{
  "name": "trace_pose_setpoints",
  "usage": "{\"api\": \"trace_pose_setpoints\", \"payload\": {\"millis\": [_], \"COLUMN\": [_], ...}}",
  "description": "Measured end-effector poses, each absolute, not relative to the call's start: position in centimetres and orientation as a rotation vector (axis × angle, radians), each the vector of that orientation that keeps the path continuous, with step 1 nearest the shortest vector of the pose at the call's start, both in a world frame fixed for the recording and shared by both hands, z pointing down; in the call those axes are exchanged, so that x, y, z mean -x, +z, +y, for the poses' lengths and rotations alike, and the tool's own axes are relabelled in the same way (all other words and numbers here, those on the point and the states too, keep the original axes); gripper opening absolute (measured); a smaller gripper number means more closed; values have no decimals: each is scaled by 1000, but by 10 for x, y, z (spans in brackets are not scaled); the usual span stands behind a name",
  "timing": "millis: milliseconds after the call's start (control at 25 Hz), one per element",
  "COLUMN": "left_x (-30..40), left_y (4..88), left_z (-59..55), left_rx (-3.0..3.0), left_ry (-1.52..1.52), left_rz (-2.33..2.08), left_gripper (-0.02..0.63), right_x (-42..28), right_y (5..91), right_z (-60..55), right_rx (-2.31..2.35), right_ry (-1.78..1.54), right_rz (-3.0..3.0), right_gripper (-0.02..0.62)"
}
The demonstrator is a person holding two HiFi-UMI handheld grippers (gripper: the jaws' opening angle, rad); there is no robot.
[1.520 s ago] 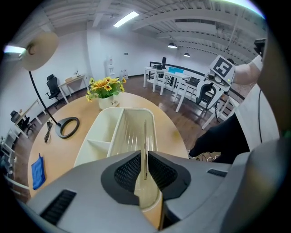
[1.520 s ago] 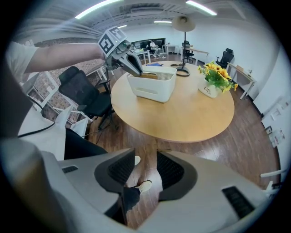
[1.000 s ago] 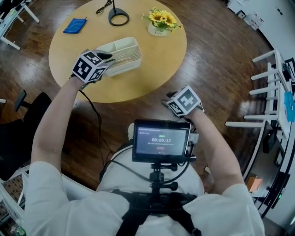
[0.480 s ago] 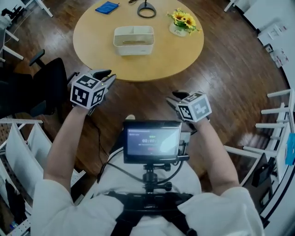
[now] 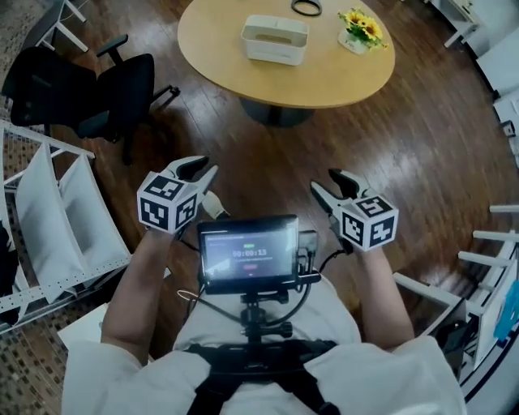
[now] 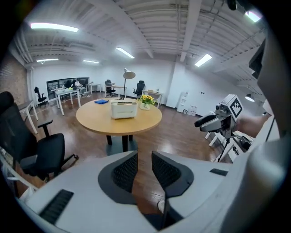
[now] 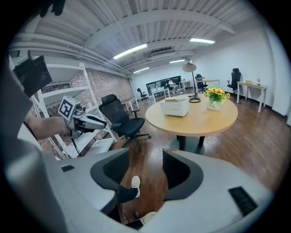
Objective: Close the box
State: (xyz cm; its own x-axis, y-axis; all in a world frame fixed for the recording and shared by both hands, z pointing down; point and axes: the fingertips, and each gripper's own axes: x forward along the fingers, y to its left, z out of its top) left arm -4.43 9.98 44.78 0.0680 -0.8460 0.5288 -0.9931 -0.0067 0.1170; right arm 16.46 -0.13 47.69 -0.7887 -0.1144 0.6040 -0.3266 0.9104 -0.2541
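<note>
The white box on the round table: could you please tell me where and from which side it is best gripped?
Probably by the top edge of its near long side, coming from the person's side. The white box sits flat on the round table with that side facing open floor; the flowers stand to its right and a black ring lies behind it.

Glossy dark wooden floor [image 5: 268, 154], smooth matt light-wood table [image 5: 340, 77], matt white plastic box [image 5: 275, 40], matt black chair [image 5: 122, 97].
</note>
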Motion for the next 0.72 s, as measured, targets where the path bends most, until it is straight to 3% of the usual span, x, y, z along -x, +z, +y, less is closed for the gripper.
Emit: {"api": "trace_pose_setpoints", "payload": {"millis": [720], "left_x": [6], "left_y": [473], "left_z": [161], "left_rx": [-1745], "left_ry": [393], "left_rz": [-1911], "left_gripper": [101], "right_x": [-215], "right_y": [451], "right_z": [31], "right_rx": [-304], "right_ry": [395], "right_rz": [-2524], "right_gripper": [233]}}
